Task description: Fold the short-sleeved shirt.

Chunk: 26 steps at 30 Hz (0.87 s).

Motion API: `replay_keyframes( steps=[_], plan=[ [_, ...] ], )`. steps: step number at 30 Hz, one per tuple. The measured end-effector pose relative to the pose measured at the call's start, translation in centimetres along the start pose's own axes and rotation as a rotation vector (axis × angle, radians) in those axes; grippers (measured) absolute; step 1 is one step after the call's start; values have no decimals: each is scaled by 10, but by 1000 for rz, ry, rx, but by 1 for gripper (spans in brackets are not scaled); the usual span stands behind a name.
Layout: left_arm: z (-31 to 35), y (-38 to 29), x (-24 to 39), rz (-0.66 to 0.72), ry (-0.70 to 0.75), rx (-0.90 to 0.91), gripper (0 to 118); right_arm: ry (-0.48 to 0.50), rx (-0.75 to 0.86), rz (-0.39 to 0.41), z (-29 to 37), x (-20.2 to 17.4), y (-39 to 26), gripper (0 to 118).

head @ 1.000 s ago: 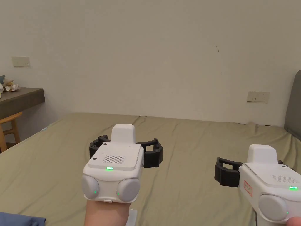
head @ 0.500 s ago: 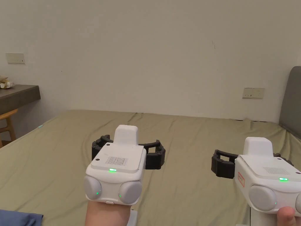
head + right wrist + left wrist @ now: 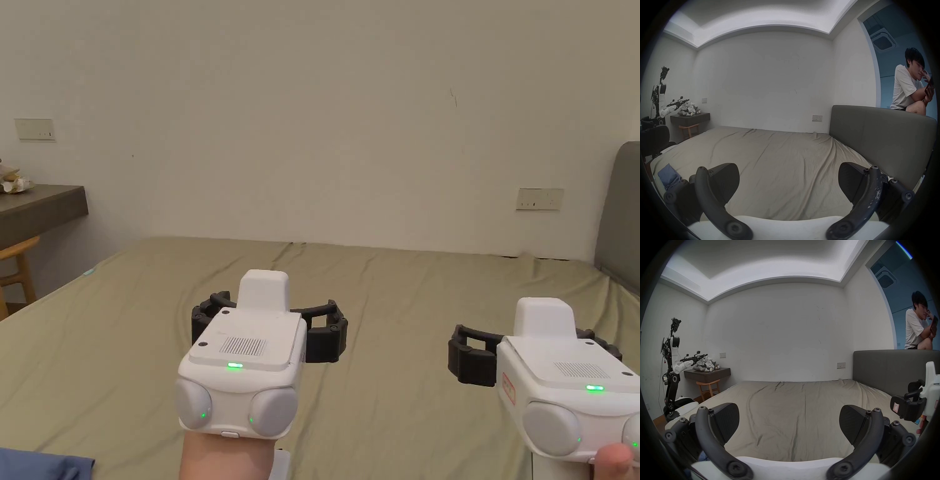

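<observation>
Blue shirt [image 3: 44, 465] at the near left edge of the bed, both grippers held above the sheet.

The shirt [image 3: 669, 177] lies crumpled on the olive sheet [image 3: 400, 294], well apart from both tools and touched by neither. The left gripper [image 3: 269, 320] is held over the middle of the bed with its jaws spread wide and nothing between them – its own view [image 3: 788, 425] shows only bare sheet in the gap. The right gripper [image 3: 531, 350] is to its right, at about the same height; in its own view [image 3: 788, 183] the jaws are also wide apart and empty. A grey headboard [image 3: 880, 138] stands at the right side, a person [image 3: 907, 84] sits behind it, and a small wall desk [image 3: 707, 374] with a robot [image 3: 672, 366] beside it is at the far left.
</observation>
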<state>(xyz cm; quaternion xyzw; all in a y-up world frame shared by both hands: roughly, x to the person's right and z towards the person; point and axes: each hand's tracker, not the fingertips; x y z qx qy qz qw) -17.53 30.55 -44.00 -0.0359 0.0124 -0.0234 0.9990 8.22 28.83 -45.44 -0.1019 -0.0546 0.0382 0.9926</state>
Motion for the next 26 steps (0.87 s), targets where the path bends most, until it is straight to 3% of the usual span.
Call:
replay_keyframes(
  steps=[26],
  plan=[
    [-2,-3,-2,9,4,-4,118,-33,-10,-14,-2,3,2,118]
  ],
)
